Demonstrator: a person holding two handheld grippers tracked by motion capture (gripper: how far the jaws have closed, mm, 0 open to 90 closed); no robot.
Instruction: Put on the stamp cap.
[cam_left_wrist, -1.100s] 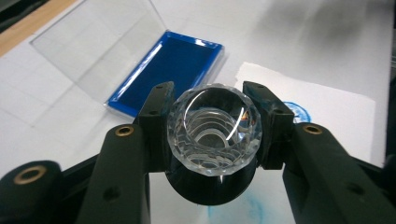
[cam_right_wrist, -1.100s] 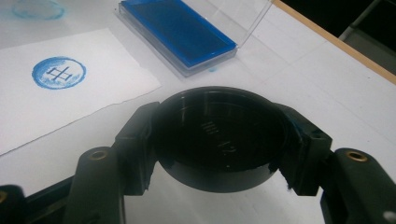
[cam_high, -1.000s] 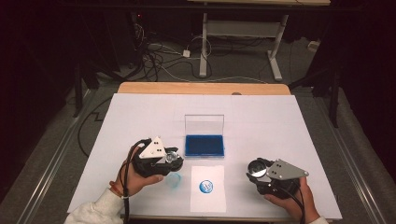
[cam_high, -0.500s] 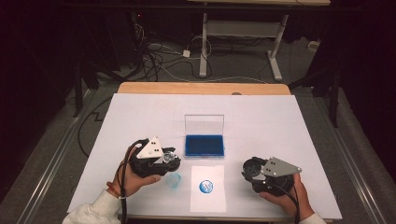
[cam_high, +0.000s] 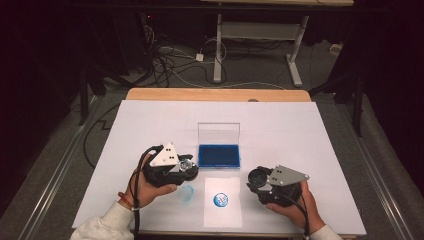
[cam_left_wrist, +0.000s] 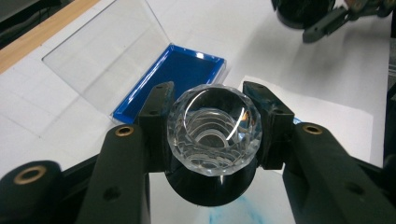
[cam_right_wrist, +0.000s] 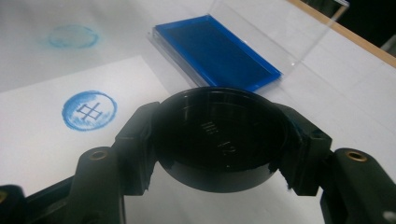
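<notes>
My left gripper (cam_high: 186, 166) (cam_left_wrist: 210, 95) is shut on a clear faceted crystal stamp (cam_left_wrist: 214, 135) with a black base, held just left of the blue ink pad (cam_high: 218, 155) (cam_left_wrist: 173, 79). The pad lies in a case whose clear lid (cam_high: 218, 133) stands open. My right gripper (cam_high: 258, 178) (cam_right_wrist: 222, 122) is shut on a round black cap (cam_right_wrist: 219, 140), right of a white paper sheet (cam_high: 223, 212). The sheet carries a round blue stamp print (cam_high: 220, 199) (cam_right_wrist: 88, 110).
A faint blue ink ring (cam_high: 186, 193) (cam_right_wrist: 73, 36) marks the white table cover (cam_high: 300, 130) beside the sheet. The wooden table edge (cam_high: 215, 94) runs along the far side. Beyond it are cables and a desk frame (cam_high: 255, 35) on the floor.
The right gripper with the black cap has shifted a little to the left, toward the paper sheet. The left gripper has barely moved.
</notes>
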